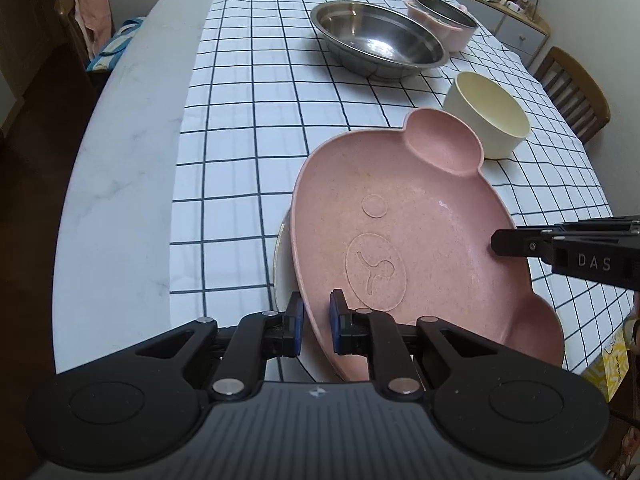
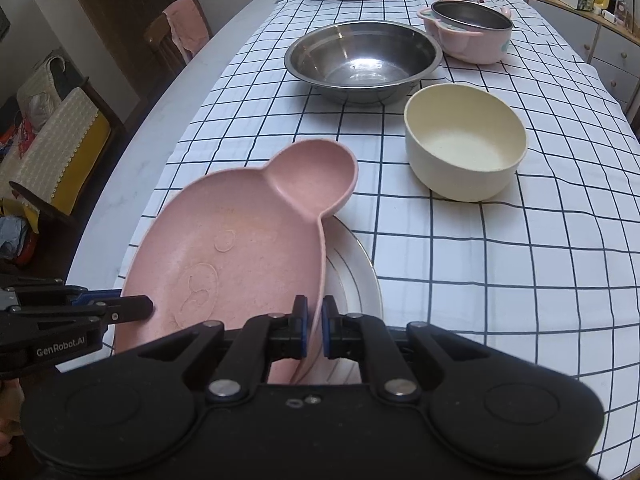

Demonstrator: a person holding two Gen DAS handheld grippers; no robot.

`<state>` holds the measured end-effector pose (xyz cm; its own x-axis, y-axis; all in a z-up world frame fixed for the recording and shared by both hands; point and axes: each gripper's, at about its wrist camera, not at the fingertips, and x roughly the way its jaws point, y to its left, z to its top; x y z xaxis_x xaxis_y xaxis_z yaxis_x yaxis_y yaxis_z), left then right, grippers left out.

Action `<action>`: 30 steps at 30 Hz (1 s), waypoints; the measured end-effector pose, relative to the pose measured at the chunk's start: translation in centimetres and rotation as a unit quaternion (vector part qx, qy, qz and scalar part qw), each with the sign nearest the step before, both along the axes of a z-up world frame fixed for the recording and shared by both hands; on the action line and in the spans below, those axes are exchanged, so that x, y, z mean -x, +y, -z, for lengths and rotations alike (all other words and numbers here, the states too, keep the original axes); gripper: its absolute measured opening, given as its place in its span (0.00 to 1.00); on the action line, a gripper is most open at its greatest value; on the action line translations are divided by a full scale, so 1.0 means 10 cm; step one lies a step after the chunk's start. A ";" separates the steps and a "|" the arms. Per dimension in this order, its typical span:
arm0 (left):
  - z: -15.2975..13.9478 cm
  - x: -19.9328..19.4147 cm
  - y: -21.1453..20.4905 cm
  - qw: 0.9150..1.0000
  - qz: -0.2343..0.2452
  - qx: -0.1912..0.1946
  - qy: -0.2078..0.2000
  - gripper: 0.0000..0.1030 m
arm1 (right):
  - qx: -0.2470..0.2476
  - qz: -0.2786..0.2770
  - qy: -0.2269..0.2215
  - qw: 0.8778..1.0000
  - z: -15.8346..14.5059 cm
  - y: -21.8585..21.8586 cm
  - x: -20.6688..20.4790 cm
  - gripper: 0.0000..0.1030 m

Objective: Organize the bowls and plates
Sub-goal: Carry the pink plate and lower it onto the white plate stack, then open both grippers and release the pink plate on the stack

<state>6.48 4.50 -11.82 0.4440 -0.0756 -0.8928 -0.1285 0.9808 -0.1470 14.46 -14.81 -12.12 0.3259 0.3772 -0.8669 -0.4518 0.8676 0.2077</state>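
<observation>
The bench carries a steel basin and cream bowl. Above a white plate, the pink bear plate hangs tilted, left gripper and right gripper fingers clamping opposite rims, probably for stacking.

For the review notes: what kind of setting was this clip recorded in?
Most likely a home dining room: a long table under a checked tablecloth, wooden dining chairs beside it, one draped with a pink towel, and a cluttered sideboard behind.
</observation>
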 end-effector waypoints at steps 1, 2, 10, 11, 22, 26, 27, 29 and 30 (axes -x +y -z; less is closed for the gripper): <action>0.01 0.00 0.00 1.000 -0.001 0.001 0.001 0.12 | -0.002 0.003 0.002 1.000 0.00 -0.01 0.00 0.08; 0.01 0.00 -0.01 1.000 -0.002 0.002 0.003 0.12 | -0.004 0.005 0.003 1.000 0.00 -0.02 0.00 0.08; 0.02 -0.05 -0.17 1.000 0.017 -0.004 0.001 0.12 | 0.006 0.021 0.010 1.000 0.03 -0.13 -0.02 0.07; 0.04 -0.06 -0.19 1.000 0.018 -0.003 0.002 0.12 | 0.005 0.026 0.012 1.000 0.04 -0.15 -0.03 0.07; 0.11 -0.12 -0.23 1.000 0.026 0.012 0.013 0.13 | -0.008 0.035 0.015 0.999 0.04 -0.25 -0.06 0.22; 0.07 -0.13 -0.18 1.000 0.023 0.016 0.009 0.13 | -0.009 0.034 0.007 0.999 -0.03 -0.27 -0.05 0.32; 0.06 -0.13 -0.17 1.000 0.024 0.015 0.007 0.14 | -0.011 0.035 0.005 0.999 -0.05 -0.28 -0.04 0.34; 0.00 -0.09 -0.16 1.000 0.025 0.014 -0.002 0.18 | -0.015 0.033 0.003 0.999 -0.09 -0.29 -0.03 0.34; -0.03 -0.08 -0.16 1.000 0.026 0.013 -0.007 0.20 | -0.016 0.032 0.002 0.999 -0.12 -0.29 -0.02 0.34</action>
